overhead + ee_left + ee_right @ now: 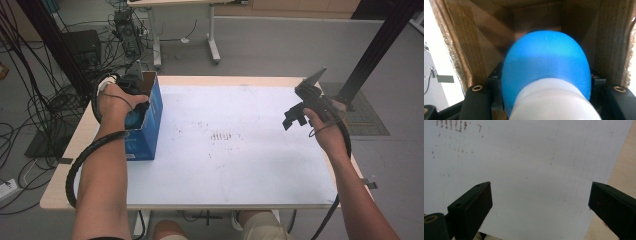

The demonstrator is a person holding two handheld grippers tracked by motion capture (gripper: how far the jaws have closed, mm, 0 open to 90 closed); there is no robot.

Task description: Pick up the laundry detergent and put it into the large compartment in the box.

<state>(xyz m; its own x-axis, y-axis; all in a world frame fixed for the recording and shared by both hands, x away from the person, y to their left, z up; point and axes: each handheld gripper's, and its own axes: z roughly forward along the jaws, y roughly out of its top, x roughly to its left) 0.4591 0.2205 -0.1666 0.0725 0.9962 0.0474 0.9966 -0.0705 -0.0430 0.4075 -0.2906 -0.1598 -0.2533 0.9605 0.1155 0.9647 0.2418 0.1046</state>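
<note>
- Blue and rounded, with a white base: a bulb-like object [546,67] sits clamped between the jaws of the left gripper [546,100], down inside the cardboard box [474,37].
- In the high view, the left gripper [131,82] reaches into the open top of that blue-sided box [152,117] at the table's left edge.
- My read: placing is nearly done; release and lift-out remain.
- Brown walls crowd close on both sides, so straight up is the clean exit.
- The right gripper [540,202] hangs wide open, holding nothing, over the white sheet [536,157], near its right edge.
</note>
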